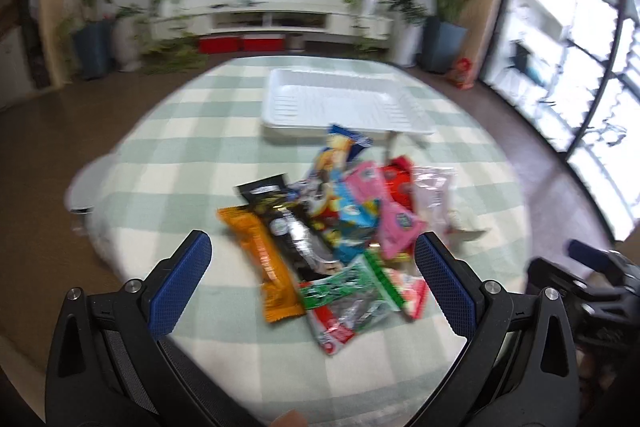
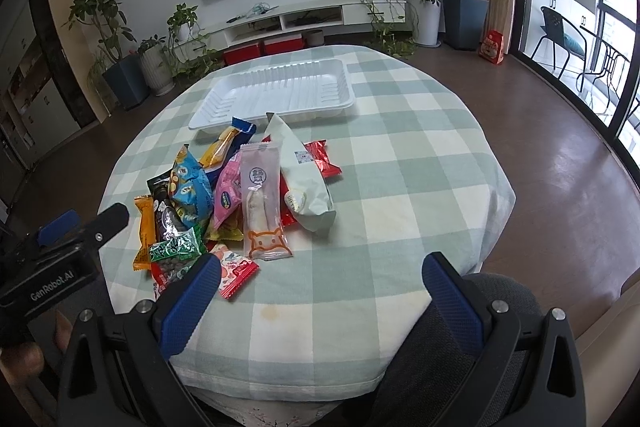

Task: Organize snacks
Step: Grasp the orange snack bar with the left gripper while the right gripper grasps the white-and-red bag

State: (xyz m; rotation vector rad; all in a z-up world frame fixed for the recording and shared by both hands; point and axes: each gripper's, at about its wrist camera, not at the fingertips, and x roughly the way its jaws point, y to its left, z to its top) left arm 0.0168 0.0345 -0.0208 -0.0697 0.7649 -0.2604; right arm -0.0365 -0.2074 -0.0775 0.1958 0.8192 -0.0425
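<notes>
Here both tools are spread wide and hold nothing. The left tool (image 1: 312, 259) hangs low over the near side of the heap of colourful snack packets (image 1: 336, 227), with its blue pads standing on either side of the heap. The right tool (image 2: 322, 277) hangs above the near edge of the round surface covered with a green and white checked cloth (image 2: 400, 163), just right of the heap.

The heap lies left of the middle of the surface. The long orange packet (image 2: 143, 231) is its outermost piece on the left, close to the left edge of the cloth. A clear packet with a pale stick inside (image 2: 262, 203) and a pale green paper bag (image 2: 300, 171) lie on the right side of the heap, and a small red and white packet (image 2: 236, 273) lies nearest to the front edge.

The white plastic ribbed tray (image 2: 276, 93) sits beyond the heap, near the far edge, and one blue-tipped packet (image 2: 232, 137) touches its front rim. The tray holds no snack. The whole right half of the cloth is bare, so there is open room there.
</notes>
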